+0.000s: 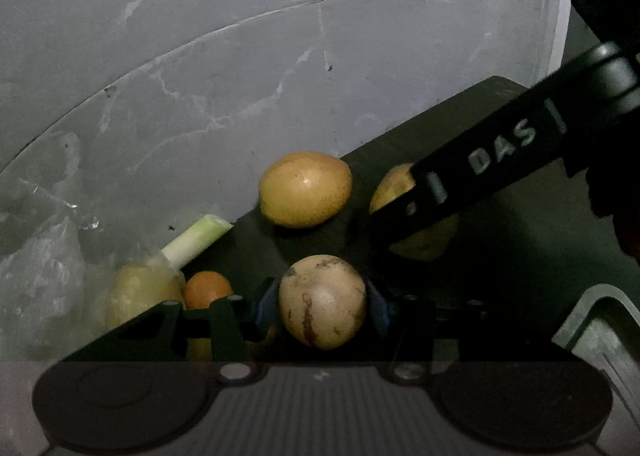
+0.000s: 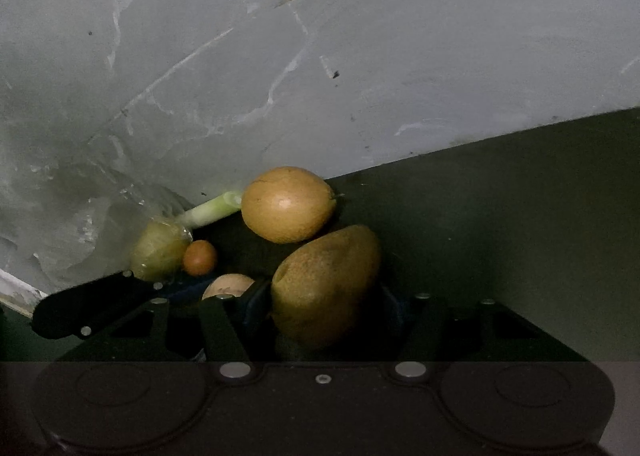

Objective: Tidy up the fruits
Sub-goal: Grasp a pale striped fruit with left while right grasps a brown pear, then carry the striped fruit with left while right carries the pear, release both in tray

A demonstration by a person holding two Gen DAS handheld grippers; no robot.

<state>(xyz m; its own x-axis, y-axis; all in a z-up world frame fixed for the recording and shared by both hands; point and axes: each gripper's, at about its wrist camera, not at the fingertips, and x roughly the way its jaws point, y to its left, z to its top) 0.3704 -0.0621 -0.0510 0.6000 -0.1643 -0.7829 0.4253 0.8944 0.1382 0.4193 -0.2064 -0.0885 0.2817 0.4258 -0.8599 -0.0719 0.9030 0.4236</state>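
Left gripper [image 1: 322, 302] clamped on round blotched fruit [image 1: 322, 302], right gripper [image 2: 326, 310] on pear-shaped fruit [image 2: 326, 286] (firm, smooth; hold midsection); loose fruit [image 2: 287, 204] at 12 o'clock.

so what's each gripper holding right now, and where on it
The left gripper clamps a pale round fruit with brown marks across its sides. The right gripper grips a brownish pear-shaped fruit around its lower part.

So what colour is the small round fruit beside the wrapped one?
Orange; the right wrist view shows it best.
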